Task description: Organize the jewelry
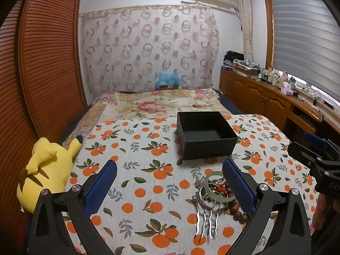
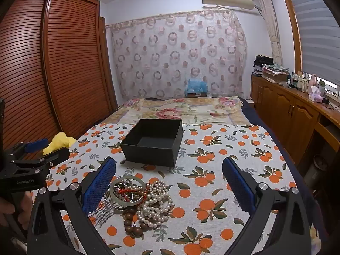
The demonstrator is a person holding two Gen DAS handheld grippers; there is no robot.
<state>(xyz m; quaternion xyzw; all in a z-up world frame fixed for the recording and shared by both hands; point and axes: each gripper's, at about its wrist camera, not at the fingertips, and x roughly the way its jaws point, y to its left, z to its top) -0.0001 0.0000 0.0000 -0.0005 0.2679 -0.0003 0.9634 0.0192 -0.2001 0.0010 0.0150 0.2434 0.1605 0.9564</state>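
Jewelry pile (image 2: pixel 138 199) sits on the table (image 2: pixel 223 148) w/ orange-print cloth, near edge, just in front of the black box (image 2: pixel 153 142). Box is open-top, looks empty, nothing sorted yet.

Left gripper (image 1: pixel 170 182): jaws spread wide, holding nothing; its right finger overlaps the pile's right side in view, contact can't be confirmed. Right gripper (image 2: pixel 169 180): jaws spread too, empty, pile sits toward its left finger.

Risks, as judged:
- Pile is tangled: pearl strand (image 2: pixel 155 204), wood bead bracelet (image 2: pixel 133 223), pale bangle (image 2: pixel 126 191), red cord bits all overlap. Pinching one prob drags neighbours along, or drops them mid-carry.
- Pearls & beads are round and slick, could roll out of a shallow pinch.
- Bangle lies flat, hard to get a jaw under the rim.
- Loose cloth may bunch if jaws scrape it.
- Both grippers near the same pile, so collision chance.

Orientation: hair fork (image 1: pixel 207 221) is the only clearly elongated item. Long axis runs roughly near-far, prongs pointing toward the left cam, head buried under the pile. Box sits slightly skewed to the table edge.
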